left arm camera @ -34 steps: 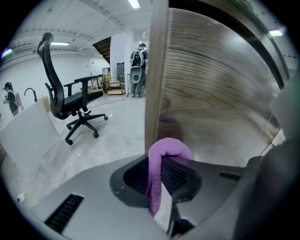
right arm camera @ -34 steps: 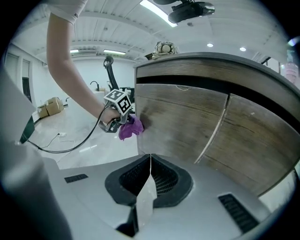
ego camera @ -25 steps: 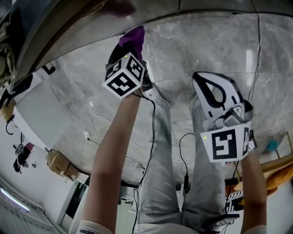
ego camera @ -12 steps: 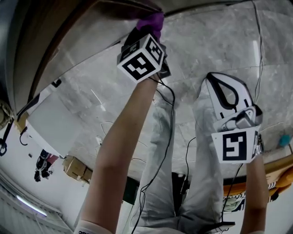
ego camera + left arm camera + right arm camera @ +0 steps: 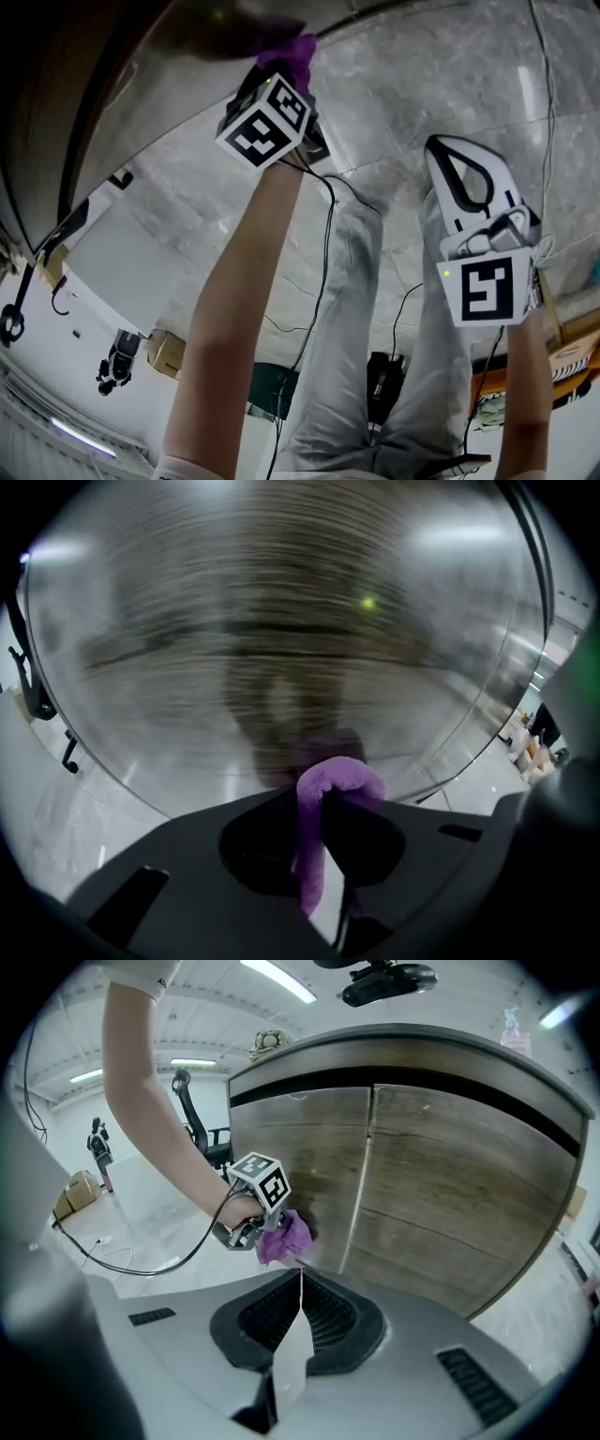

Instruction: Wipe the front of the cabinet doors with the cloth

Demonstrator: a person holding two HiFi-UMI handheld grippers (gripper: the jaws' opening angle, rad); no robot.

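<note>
Left gripper (image 5: pixel 323 803) is clamped on the fluffy purple cloth (image 5: pixel 283 1237), which is pressed low on the brown wood-grain cabinet door (image 5: pixel 300 1138) that sits left in the right gripper view, just beside the centre seam. Right gripper (image 5: pixel 300 1302) has its jaws closed together on nothing and is held back from the cabinet. My read is mid-wipe on one door: no visible trace shows coverage, and the second wood-grain door (image 5: pixel 469 1185) is probably left to do.

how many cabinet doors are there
2, side by side in the right gripper view: the left door, with the purple cloth against it, and the right door. More may lie outside view.
</note>
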